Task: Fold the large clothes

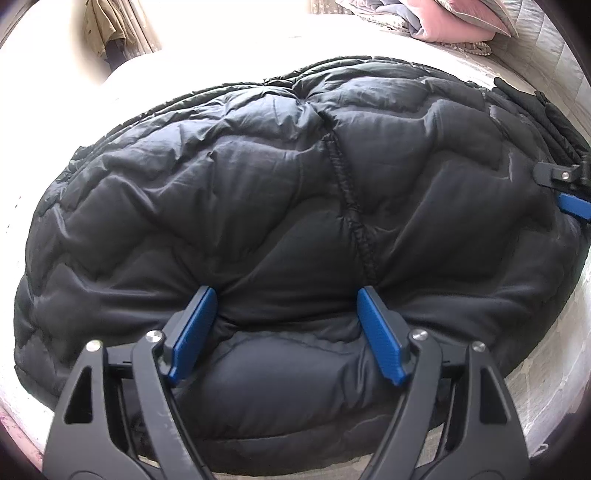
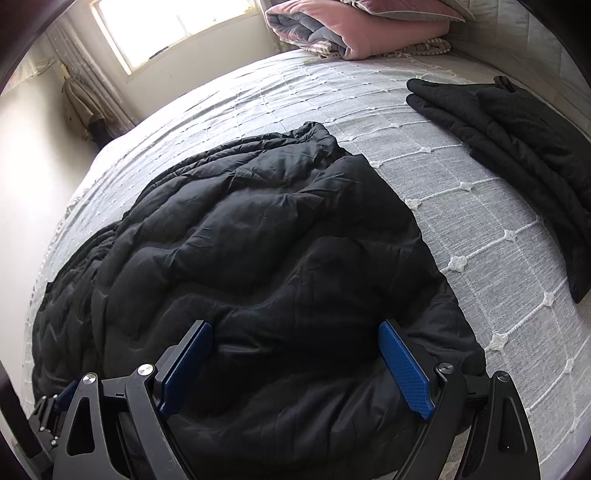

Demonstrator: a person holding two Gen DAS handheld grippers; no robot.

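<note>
A large black quilted puffer jacket [image 1: 277, 184] lies spread on the bed; it also shows in the right wrist view [image 2: 266, 236]. My left gripper [image 1: 288, 314] is open, its blue pads [image 1: 194, 336] pressed against the jacket's near edge, with a bulge of fabric between the fingers. My right gripper [image 2: 295, 354] is open over the jacket's near right corner, fabric between its pads [image 2: 404, 373]. The right gripper also shows at the right edge of the left wrist view [image 1: 565, 184].
The bed has a grey cover with white stitched squares [image 2: 480, 221]. A second black garment [image 2: 517, 147] lies folded at the right. Pink and grey folded bedding [image 2: 362, 33] sits at the head. A window [image 2: 177, 26] and curtain are at the far left.
</note>
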